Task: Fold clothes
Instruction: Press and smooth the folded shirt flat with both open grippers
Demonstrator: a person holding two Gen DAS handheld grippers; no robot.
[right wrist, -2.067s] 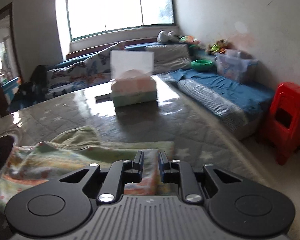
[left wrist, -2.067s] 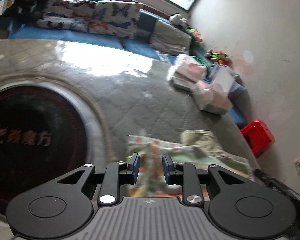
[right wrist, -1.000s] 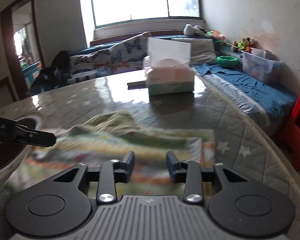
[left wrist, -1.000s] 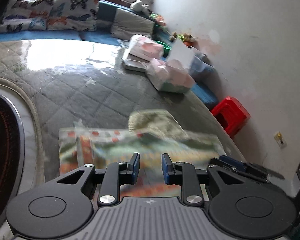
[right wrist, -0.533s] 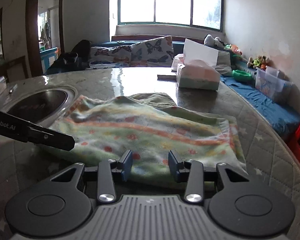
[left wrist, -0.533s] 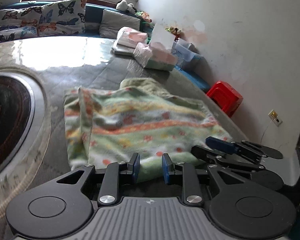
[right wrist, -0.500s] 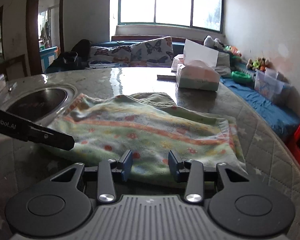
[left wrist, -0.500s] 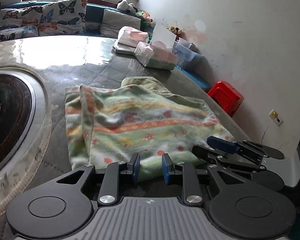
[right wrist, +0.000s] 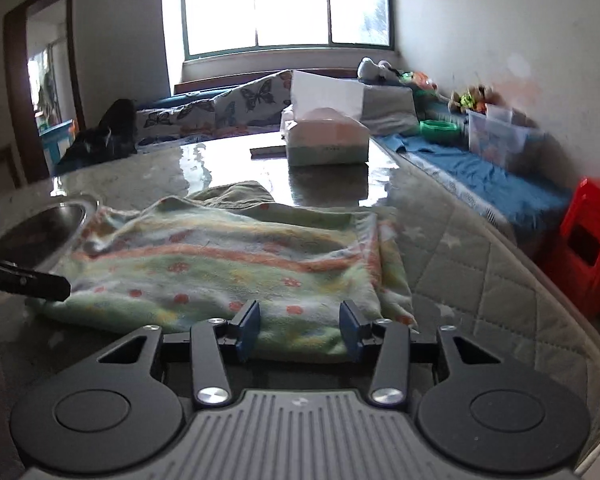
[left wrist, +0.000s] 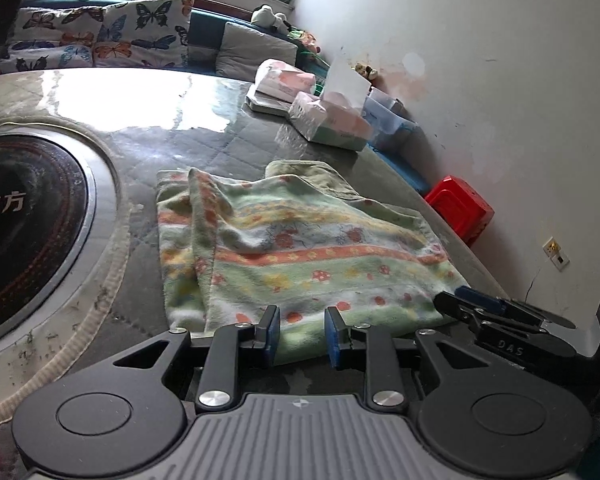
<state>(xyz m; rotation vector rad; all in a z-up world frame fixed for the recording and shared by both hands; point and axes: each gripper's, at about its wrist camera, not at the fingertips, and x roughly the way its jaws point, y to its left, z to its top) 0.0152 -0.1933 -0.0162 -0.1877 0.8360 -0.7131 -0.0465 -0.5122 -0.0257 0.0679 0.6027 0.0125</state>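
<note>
Lying: striped floral towel, folded, is spreading across the centre of the grey quilted tabletop.
Left tongs: gaping narrowly at lower centre, holding nothing, over the towel's near edge.
Right tongs: gaping wider, empty, at that edge.
Behind: tissue box is sitting at upper centre.

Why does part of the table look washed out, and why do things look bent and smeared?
Left wrist view: window glare whitens the glossy table, and the fisheye lens bends the wall and edges; the towel is sharp. Right wrist view: the bright window is blown out, and the towel and red stool look smeared.
</note>
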